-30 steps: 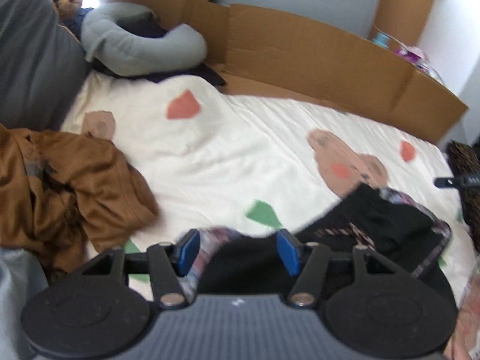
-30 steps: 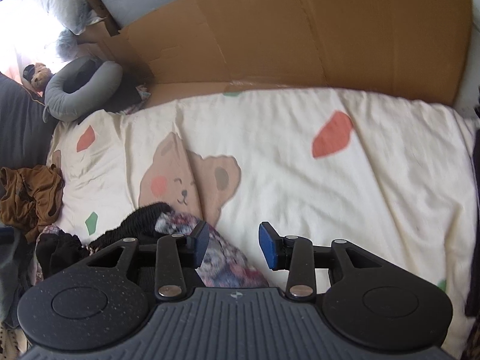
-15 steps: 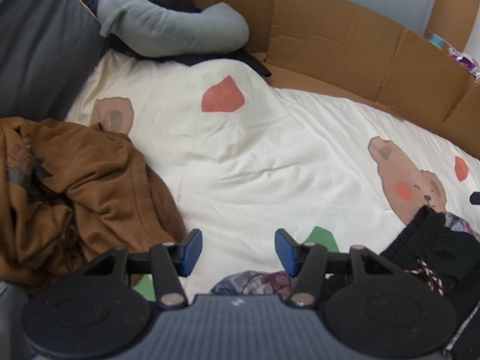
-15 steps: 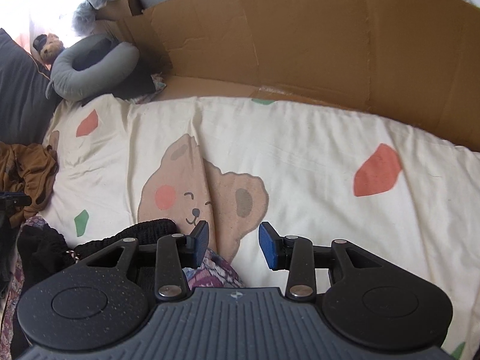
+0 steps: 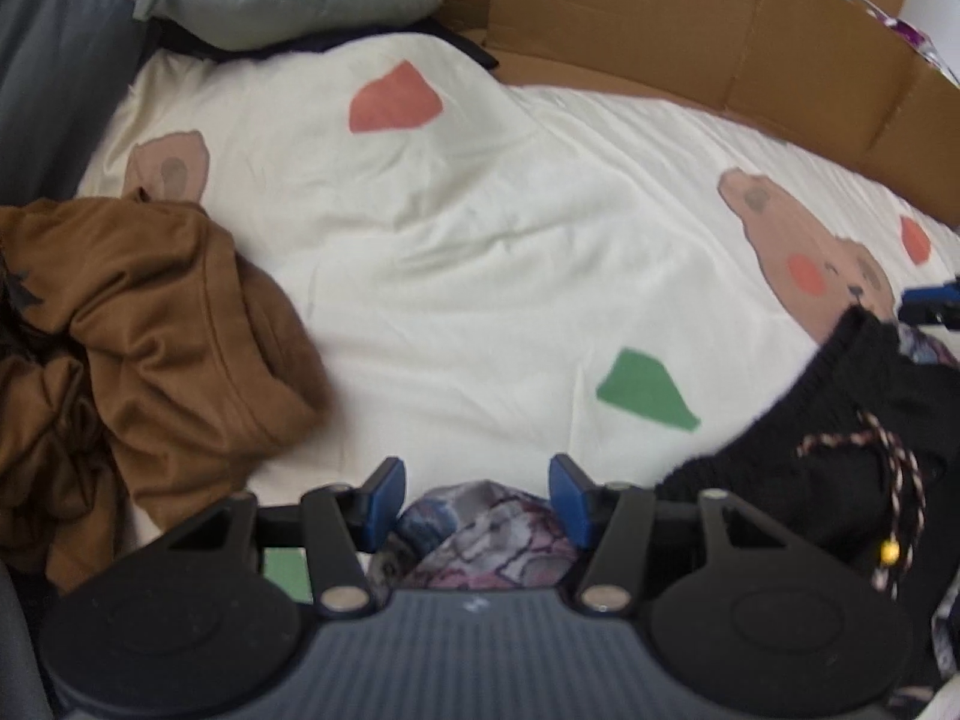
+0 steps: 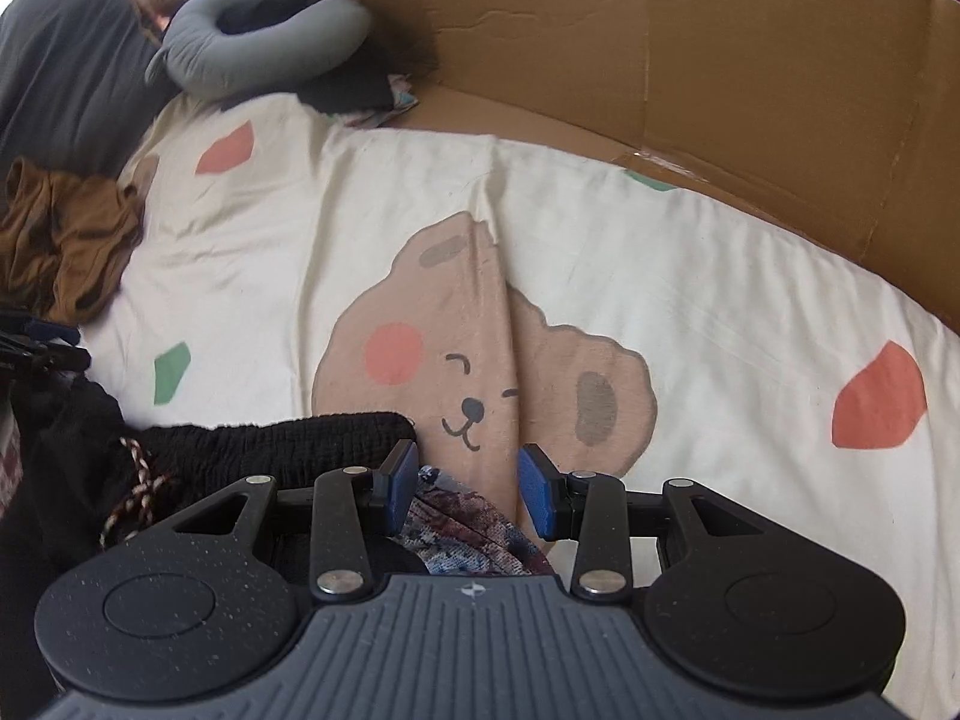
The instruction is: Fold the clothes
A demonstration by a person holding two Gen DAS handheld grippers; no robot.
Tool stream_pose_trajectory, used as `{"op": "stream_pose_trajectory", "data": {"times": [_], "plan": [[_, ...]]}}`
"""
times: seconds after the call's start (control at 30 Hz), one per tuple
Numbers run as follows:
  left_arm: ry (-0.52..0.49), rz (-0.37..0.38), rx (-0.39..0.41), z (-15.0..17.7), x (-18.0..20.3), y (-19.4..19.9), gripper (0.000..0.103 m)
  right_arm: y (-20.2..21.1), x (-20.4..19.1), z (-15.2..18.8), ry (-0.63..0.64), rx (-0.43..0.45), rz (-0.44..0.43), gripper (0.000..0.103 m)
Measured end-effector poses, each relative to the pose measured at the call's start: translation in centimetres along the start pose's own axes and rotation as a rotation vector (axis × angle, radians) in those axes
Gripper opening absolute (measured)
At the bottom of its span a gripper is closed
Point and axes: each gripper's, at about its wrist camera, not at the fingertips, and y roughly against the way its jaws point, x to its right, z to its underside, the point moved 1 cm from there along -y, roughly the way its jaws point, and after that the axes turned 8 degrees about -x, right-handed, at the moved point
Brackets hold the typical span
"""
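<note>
fingers (image 5: 384, 501) of the left gripper (image 5: 474, 495) stand spread, with a bunch of patterned cloth (image 5: 486, 531) lying between them; pads do not look pressed onto it. fingers (image 6: 403, 483) of the right gripper (image 6: 468, 483) also stand apart, over another part of the same patterned cloth (image 6: 468, 525); no pinch visible there either.

the garment being folded sits at the near edge of the bed (image 5: 480, 252): a black knit part (image 5: 840, 420) with a braided drawstring (image 5: 888, 462), patterned cloth beneath. it looks bunched, not laid flat. a brown garment (image 5: 120, 348) is heaped at the left, well apart from the right gripper and near the left one.

risks, as judged:
- closing on a thick bunch may catch several layers at once; lifting then drags the whole heap instead of one edge.
- the two grippers may take unmatched points, giving a skewed fold.
- the drawstring lies loose near the left fingers; could snag.
- the bedcover is wrinkled and soft; pressing too deep could pinch it with the garment.
- garment lies at the bed's near edge; a pull toward the person could slide it off.
</note>
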Motion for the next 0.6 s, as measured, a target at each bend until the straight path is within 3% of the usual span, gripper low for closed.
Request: {"op": "stream_pose_trajectory", "data": {"times": [0.43,0.6], "plan": [[-0.108,0.066,-0.095,4.9,0.9,0.5,0.056,1.0,-0.1,-0.4,0.042,0.005,-0.074,0.044],[-0.133,0.064,-0.083,5.9,1.5,0.8,0.056,0.1,-1.4,-0.4,0.108,-0.029,-0.083,0.044]]}}
